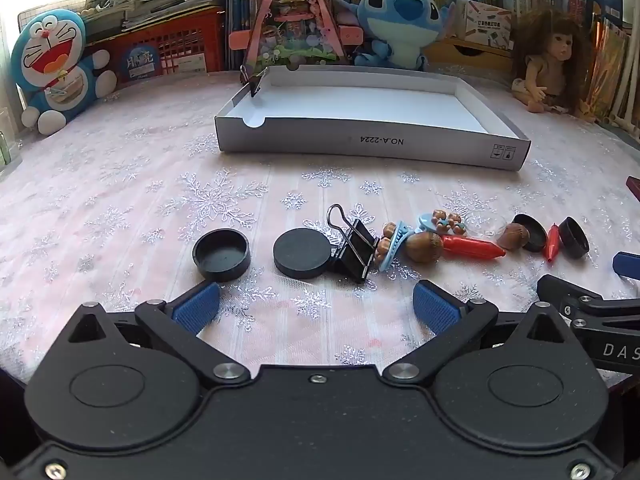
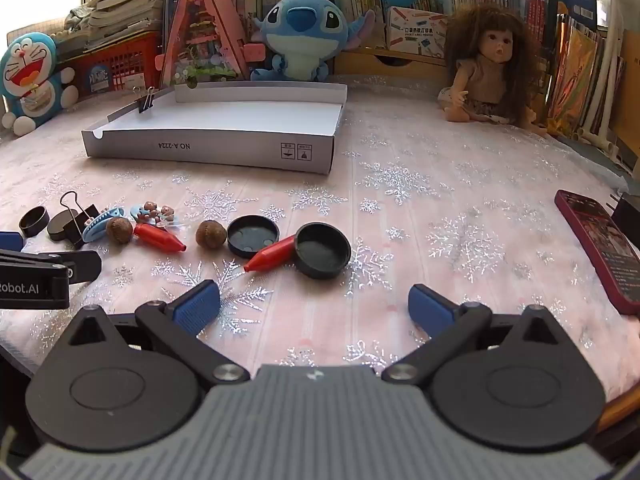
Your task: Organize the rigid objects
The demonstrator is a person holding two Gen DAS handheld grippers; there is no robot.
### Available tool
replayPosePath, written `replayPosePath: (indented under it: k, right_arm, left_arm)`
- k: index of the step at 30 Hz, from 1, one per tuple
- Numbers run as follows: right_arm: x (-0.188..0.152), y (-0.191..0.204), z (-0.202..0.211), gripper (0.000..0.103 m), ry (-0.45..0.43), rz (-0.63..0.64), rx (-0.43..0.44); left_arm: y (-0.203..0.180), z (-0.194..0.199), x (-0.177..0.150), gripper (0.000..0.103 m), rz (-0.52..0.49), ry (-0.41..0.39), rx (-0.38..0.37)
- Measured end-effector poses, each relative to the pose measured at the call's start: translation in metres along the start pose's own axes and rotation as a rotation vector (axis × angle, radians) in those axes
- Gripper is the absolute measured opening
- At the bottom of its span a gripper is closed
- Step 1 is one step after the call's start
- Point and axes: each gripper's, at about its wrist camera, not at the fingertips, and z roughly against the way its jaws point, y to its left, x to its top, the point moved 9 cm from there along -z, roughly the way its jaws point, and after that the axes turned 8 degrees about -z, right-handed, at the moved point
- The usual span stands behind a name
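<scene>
Both the left gripper (image 1: 316, 304) and right gripper (image 2: 314, 304) hang spread and empty, so a careless grab could scatter the round black plastic caps (image 2: 322, 250) away from the shallow white cardboard tray (image 1: 372, 146).

Ahead of my left gripper (image 1: 316, 308), with its blue pads (image 1: 196, 306), lie black caps (image 1: 221, 254), a black binder clip (image 1: 354, 250), brown nuts (image 1: 425, 247) and red cones (image 1: 472, 247). Beneath them is a pink cloth (image 1: 120, 208) with silver snowflakes. Farther ahead stands a white box (image 1: 372, 144).

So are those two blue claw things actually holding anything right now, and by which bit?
Nothing is held. The left gripper and the right gripper are both open over the tablecloth, with bare cloth between the fingers. The caps, clips and nuts lie untouched ahead.
</scene>
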Motion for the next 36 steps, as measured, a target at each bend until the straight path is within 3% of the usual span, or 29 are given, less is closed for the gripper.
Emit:
replayPosePath:
  k: [36]
  right_arm:
    - [-0.0026,-0.0002,-0.0004,0.103,0.005,0.008,-0.006]
  left_arm:
    - [-0.0008,0.0002,0.0004,0.103,-0.008,0.0,0.004]
